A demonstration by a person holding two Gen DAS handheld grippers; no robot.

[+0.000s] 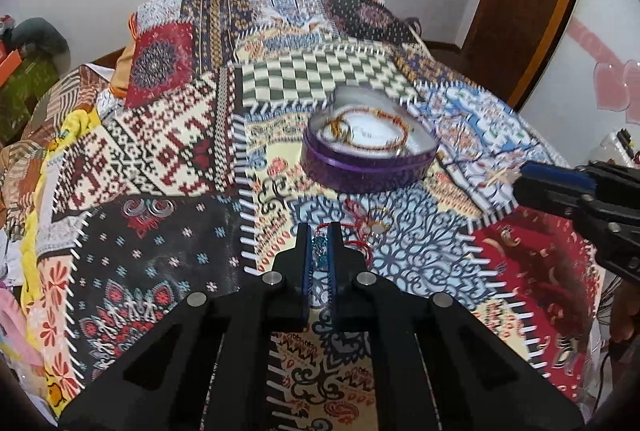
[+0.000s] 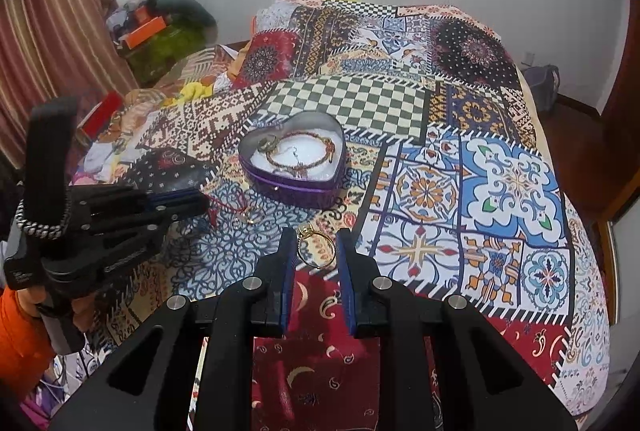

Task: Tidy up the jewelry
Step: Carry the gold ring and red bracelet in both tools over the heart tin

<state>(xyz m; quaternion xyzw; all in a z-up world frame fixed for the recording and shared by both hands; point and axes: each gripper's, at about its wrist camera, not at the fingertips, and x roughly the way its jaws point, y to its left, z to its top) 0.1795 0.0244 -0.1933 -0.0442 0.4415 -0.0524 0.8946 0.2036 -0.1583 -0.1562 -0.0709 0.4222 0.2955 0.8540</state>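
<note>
Left wrist view: no writing or brand can be read anywhere. Your left gripper [image 1: 319, 231] has its jaws clamped on a small teal charm [image 1: 319, 246] strung on a red cord [image 1: 362, 245]; the cord trails right across the bedspread [image 1: 160, 135], and the charm's shape is too small to make out. Beyond it sits the purple heart tin [image 1: 366, 167], blurred here, point towards the far wall, bracelets inside. In the right wrist view your right gripper [image 2: 313, 233] holds a gold ring [image 2: 317, 247] between jaws partly apart, ring upright, its stone at the upper left. Whether the pads press it is unclear.
</note>
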